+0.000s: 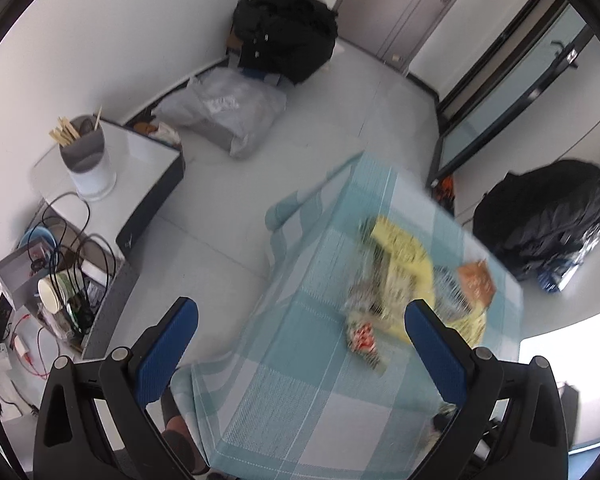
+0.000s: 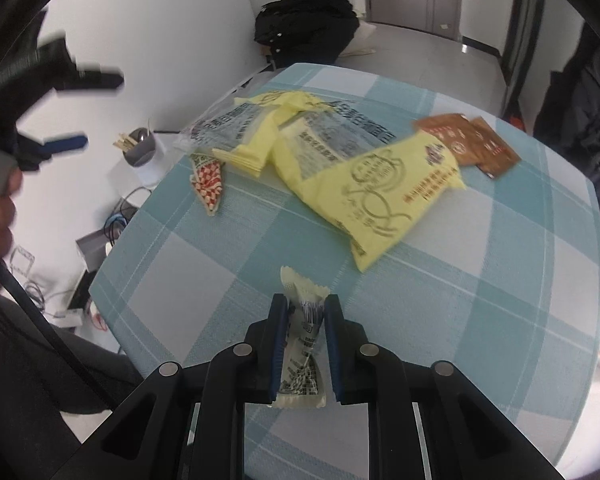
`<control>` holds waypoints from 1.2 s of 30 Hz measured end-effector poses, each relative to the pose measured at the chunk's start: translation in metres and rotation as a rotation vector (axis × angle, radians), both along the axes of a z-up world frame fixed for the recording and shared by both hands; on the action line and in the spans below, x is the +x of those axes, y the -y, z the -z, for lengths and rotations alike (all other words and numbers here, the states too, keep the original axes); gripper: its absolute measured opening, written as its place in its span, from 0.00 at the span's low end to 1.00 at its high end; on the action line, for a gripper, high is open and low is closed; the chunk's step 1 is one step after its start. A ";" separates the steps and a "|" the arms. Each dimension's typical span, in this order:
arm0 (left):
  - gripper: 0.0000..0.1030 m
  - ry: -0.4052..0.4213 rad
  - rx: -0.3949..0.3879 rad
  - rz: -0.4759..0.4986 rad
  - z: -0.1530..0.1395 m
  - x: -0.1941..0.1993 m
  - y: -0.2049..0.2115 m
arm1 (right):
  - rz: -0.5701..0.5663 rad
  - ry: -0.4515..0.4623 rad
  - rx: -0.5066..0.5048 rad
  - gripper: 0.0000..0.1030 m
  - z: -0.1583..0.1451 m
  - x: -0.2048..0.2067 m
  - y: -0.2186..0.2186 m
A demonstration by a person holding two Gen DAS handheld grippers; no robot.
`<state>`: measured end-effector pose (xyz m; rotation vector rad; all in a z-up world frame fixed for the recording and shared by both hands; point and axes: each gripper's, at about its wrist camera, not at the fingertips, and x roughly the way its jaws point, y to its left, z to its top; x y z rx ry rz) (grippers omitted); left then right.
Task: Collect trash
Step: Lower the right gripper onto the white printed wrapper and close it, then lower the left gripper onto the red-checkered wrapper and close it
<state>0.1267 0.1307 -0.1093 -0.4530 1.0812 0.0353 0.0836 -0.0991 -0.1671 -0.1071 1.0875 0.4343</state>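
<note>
My right gripper (image 2: 305, 306) is shut on a small white wrapper (image 2: 303, 320) and holds it just above the checked tablecloth (image 2: 480, 300). Beyond it lie a big yellow bag (image 2: 372, 196), a clear printed bag (image 2: 236, 124), a red-checked wrapper (image 2: 208, 184) and two brown sachets (image 2: 472, 144). My left gripper (image 1: 300, 320) is open and empty, high over the table's left edge; it also shows blurred in the right wrist view (image 2: 96, 108). In the left wrist view the yellow bag (image 1: 404, 252), red-checked wrapper (image 1: 362, 338) and a brown sachet (image 1: 476, 280) are blurred.
A low white side table (image 1: 140, 168) with a grey cup of wooden sticks (image 1: 86, 152) stands left of the table. Cables and boxes (image 1: 56, 272) lie on the floor. A black backpack (image 1: 288, 36), a grey plastic bag (image 1: 228, 108) and a dark jacket (image 1: 548, 216) are around.
</note>
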 end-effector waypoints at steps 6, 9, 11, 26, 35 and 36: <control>0.98 -0.074 0.032 0.060 0.024 -0.002 0.017 | 0.034 0.020 0.057 0.17 -0.003 0.004 0.017; 0.98 -0.096 0.062 0.089 0.034 -0.001 0.027 | 0.058 0.022 0.078 0.17 -0.002 0.007 0.025; 0.98 -0.098 0.077 0.125 0.035 0.001 0.036 | 0.076 0.023 0.097 0.17 -0.003 0.010 0.030; 0.88 -0.057 0.254 0.217 0.042 0.013 0.070 | 0.091 0.052 0.140 0.17 -0.010 0.012 0.044; 0.50 -0.054 0.340 0.285 0.045 0.011 0.089 | 0.106 0.067 0.144 0.17 -0.013 0.008 0.050; 0.41 -0.052 0.341 0.286 0.044 0.010 0.089 | 0.108 0.070 0.145 0.17 -0.014 0.006 0.051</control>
